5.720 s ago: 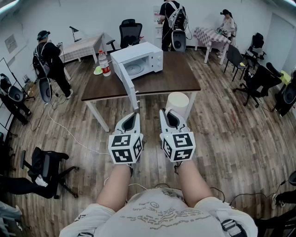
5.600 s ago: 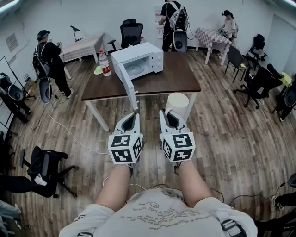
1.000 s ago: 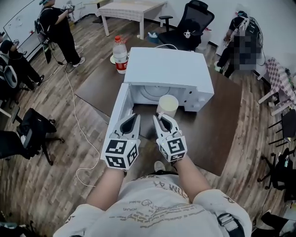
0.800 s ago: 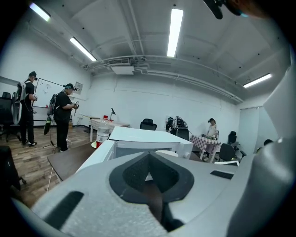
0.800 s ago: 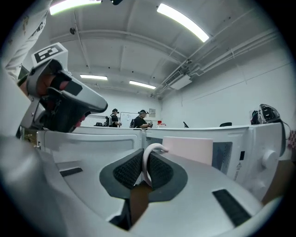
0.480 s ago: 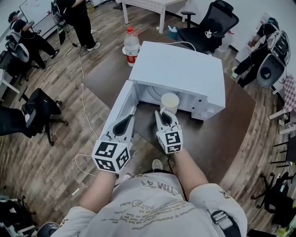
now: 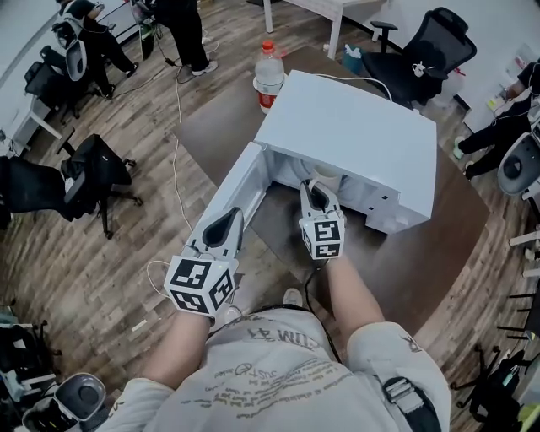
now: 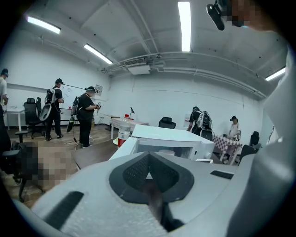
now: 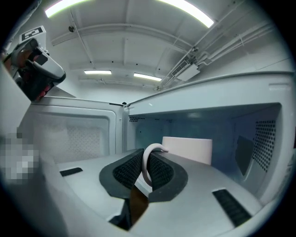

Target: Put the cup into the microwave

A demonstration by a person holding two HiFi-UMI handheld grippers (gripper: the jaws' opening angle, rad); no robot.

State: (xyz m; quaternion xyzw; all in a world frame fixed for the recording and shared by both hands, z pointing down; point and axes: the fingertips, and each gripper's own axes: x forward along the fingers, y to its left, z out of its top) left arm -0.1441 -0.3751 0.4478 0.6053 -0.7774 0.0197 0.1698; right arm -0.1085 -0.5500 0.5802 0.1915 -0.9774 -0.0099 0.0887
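The white microwave [image 7: 359,148] stands on a dark table [image 7: 211,126] with its door [image 7: 232,190] swung open to the left. My right gripper [image 7: 315,189] reaches into the cavity opening, shut on the handle of the pale cup [image 7: 327,179], which is mostly hidden under the microwave's top. In the right gripper view the gripper [image 9: 149,170] pinches the white handle loop, and the cup [image 9: 187,149] sits inside the cavity [image 9: 222,129]. My left gripper [image 7: 228,224] hangs beside the door, shut and holding nothing. Its own view shows the gripper [image 8: 149,159] closed, with the microwave [image 8: 171,139] ahead.
A red-labelled water bottle [image 7: 269,74] stands on the table's far corner, behind the microwave's left side. Office chairs [image 7: 426,46] and people [image 7: 181,25] are around the table. A cable [image 7: 173,169] trails on the wood floor at left. The door [image 9: 69,134] bounds the cavity's left.
My right gripper has carried the cup forward from the cavity's mouth to inside the microwave, so the top now hides most of it. The left gripper stayed by the door.
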